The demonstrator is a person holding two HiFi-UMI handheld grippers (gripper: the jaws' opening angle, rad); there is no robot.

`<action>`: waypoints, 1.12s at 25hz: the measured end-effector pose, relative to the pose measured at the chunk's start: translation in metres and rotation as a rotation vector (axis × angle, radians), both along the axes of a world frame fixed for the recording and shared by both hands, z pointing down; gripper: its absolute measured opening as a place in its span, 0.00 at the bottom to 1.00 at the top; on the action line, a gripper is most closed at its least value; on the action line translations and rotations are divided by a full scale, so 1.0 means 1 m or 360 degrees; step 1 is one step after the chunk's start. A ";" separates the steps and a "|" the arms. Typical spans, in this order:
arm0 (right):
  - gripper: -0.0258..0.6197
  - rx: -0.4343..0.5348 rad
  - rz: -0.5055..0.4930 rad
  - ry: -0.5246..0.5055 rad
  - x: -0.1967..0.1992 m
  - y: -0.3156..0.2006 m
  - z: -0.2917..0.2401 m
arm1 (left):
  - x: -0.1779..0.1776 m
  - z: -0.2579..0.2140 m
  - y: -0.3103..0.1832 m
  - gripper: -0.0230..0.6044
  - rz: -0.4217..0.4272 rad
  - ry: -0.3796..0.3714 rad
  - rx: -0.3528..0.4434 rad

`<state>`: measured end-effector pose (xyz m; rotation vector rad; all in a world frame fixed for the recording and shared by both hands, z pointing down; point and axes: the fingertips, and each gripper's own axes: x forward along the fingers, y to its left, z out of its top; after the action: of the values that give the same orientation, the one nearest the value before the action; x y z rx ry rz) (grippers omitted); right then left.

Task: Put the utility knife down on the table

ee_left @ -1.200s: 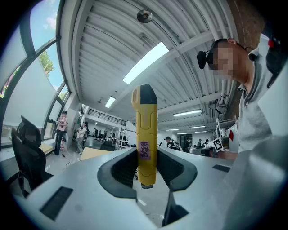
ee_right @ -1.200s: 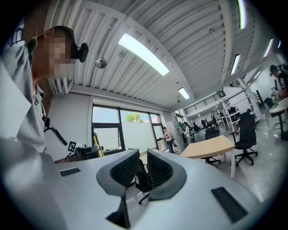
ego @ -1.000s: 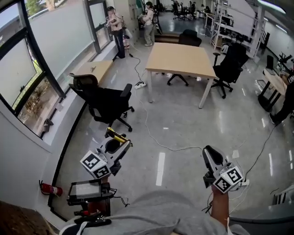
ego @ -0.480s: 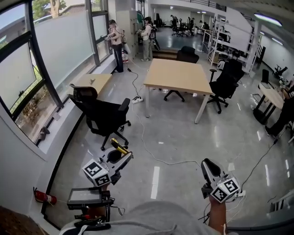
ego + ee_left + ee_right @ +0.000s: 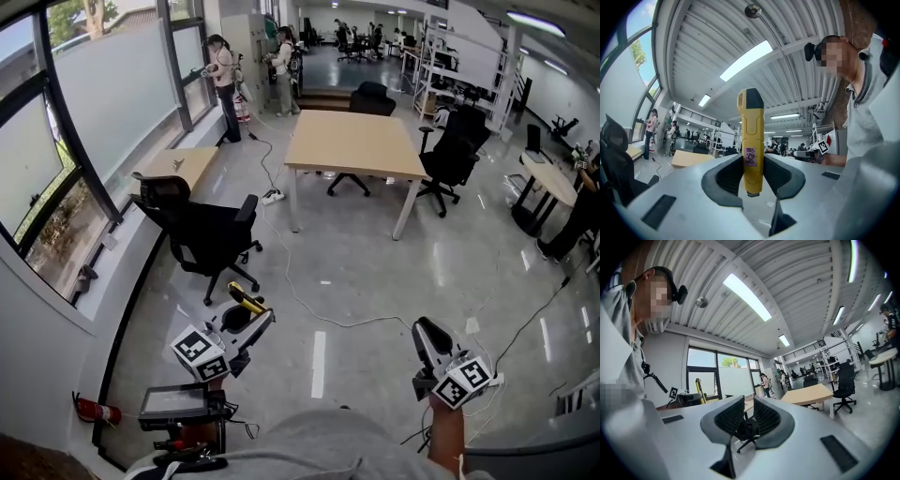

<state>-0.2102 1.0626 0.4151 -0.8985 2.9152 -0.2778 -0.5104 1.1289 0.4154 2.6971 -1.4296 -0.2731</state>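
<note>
A yellow utility knife [image 5: 751, 140] stands upright between the jaws of my left gripper [image 5: 751, 174], which is shut on its handle. In the head view the knife [image 5: 246, 300] sticks out of the left gripper [image 5: 246, 312] at lower left, over the floor. My right gripper [image 5: 427, 330] is at lower right with its jaws together and nothing in them; its own view shows the pads nearly touching around the right gripper [image 5: 748, 412]. The light wooden table [image 5: 356, 145] stands several steps ahead, far from both grippers.
A black office chair [image 5: 211, 239] stands between me and the table, with a small desk [image 5: 178, 164] by the window. More black chairs [image 5: 450, 155] sit at the table's right. A cable [image 5: 305, 300] crosses the floor. A black stand [image 5: 178, 405] and fire extinguisher [image 5: 94, 411] are at lower left.
The head view has shifted slightly, so the room sits a little differently in frame. Both grippers keep their places, and the knife stays in the left one.
</note>
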 end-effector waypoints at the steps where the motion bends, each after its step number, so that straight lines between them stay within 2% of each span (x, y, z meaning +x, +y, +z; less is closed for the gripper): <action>1: 0.13 -0.0004 0.0008 -0.0016 0.001 0.001 0.000 | 0.001 0.001 0.000 0.24 0.0011 0.0000 -0.0001; 8: 0.13 0.0031 0.0106 -0.0008 0.015 -0.004 0.003 | 0.014 0.003 -0.013 0.24 0.0092 0.0023 0.0018; 12: 0.13 0.0038 0.0209 -0.0018 0.042 -0.010 0.014 | 0.035 0.013 -0.030 0.24 0.0171 0.0034 0.0006; 18: 0.13 0.0010 0.0334 -0.0062 0.101 -0.021 0.020 | 0.090 0.017 -0.060 0.24 0.0276 0.0012 -0.0048; 22: 0.13 -0.0010 0.0394 -0.0050 0.149 -0.027 0.020 | 0.141 0.013 -0.083 0.24 0.0333 0.0024 -0.0064; 28: 0.13 -0.0007 0.0423 -0.0067 0.213 -0.065 0.018 | 0.205 0.008 -0.128 0.24 0.0384 0.0008 -0.0071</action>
<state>0.0030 0.9980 0.4328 -1.2479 2.7153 -0.2793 -0.3050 1.0009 0.4238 2.7921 -1.0796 -0.2271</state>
